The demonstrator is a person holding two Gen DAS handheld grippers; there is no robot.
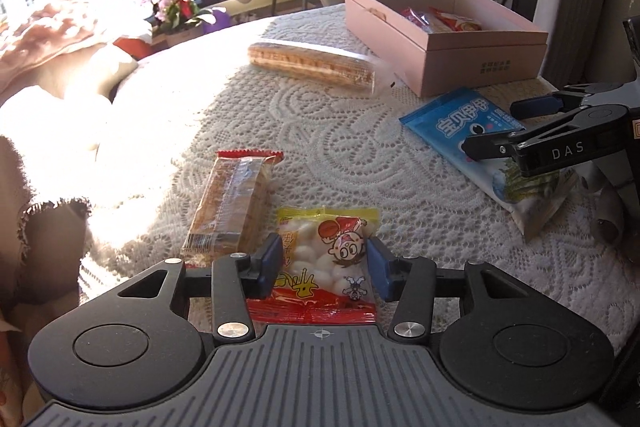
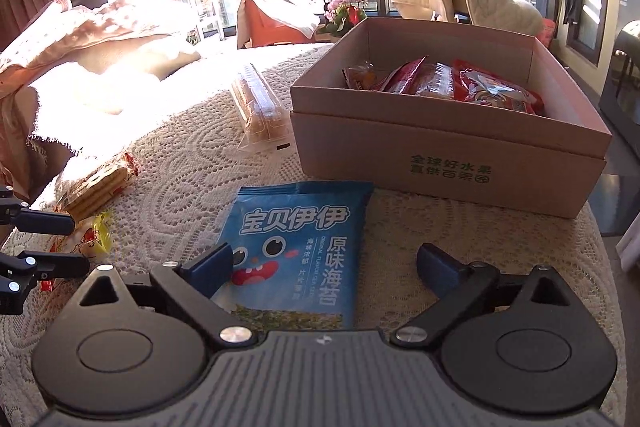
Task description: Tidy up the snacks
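Both tongs stand spread over the lace-covered table: the left gripper brackets the yellow-and-red candy packet, pads just beside its edges, not visibly pressing; the right gripper gapes wide over the blue seaweed pouch, which lies flat near the pink box. Both packs look light, soft and crinkly, probably slippery; pinching across the middle, not the thin sealed ends, seems safest, gently, since the contents may crush.
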